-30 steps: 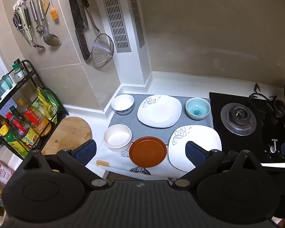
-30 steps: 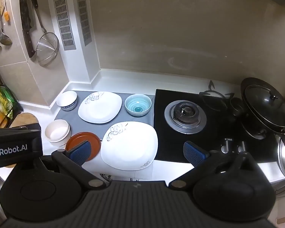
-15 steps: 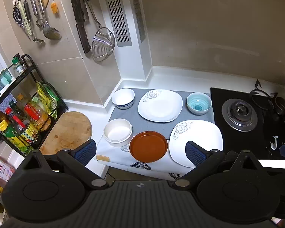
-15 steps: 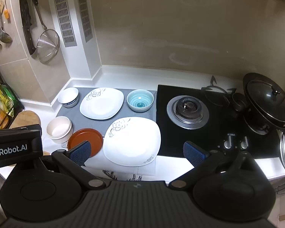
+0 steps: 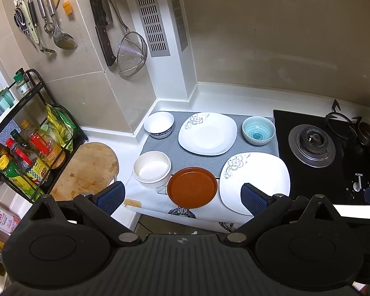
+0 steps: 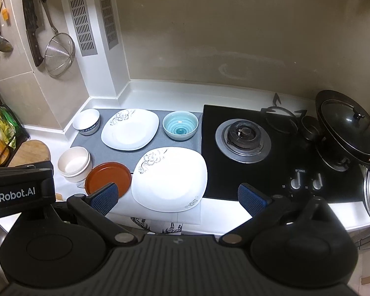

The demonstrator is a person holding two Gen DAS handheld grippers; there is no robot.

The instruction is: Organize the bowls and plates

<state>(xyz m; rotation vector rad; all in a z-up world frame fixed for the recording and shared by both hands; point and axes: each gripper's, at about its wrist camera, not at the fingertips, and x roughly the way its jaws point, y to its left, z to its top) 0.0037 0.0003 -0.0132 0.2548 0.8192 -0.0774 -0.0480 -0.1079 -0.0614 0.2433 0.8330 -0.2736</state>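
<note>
Grippers high above counter, left gripper (image 5: 182, 196) and right gripper (image 6: 177, 196) both spread wide, empty; brown plate (image 5: 192, 187) between cream bowl (image 5: 152, 169) and large white plate (image 6: 169, 177) at mat's front

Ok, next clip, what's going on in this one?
A person holds a gripper in each hand above a kitchen counter, and nothing is picked up yet. The left gripper and right gripper are both open and empty. Laid out singly by the stove are two white floral plates, a brown plate, a cream bowl, a white bowl with a blue band and a teal bowl. No stacking has started.
</note>
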